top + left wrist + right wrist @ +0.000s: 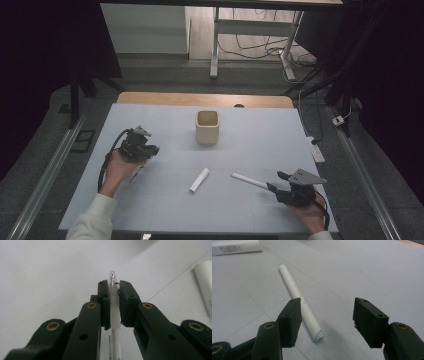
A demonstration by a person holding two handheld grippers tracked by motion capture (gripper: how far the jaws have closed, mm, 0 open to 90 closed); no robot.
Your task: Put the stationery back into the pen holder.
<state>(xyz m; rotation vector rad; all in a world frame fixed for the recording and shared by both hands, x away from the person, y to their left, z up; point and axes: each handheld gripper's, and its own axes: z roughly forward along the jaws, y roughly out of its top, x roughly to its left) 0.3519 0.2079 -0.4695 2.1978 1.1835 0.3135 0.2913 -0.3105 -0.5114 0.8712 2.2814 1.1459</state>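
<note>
High view: cup (207,127) upright, open-topped.

- Beige cup (207,127) stands alone at the far middle of the surface (250,135), open room all around it.
- White tube (199,180) lies between the hands, mid-surface.
- White pen (249,180) lies just ahead of the right claw (278,181).

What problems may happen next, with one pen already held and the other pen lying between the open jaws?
1. The right gripper is open, and the white pen lies close against one jaw rather than centred. Closing now may push or roll it away.
2. The left gripper holds the clear pen on a narrow stretch near its tip, so it might pivot or slip when carried toward the beige cup.
3. The white tube lies nearby and might be knocked.
</note>
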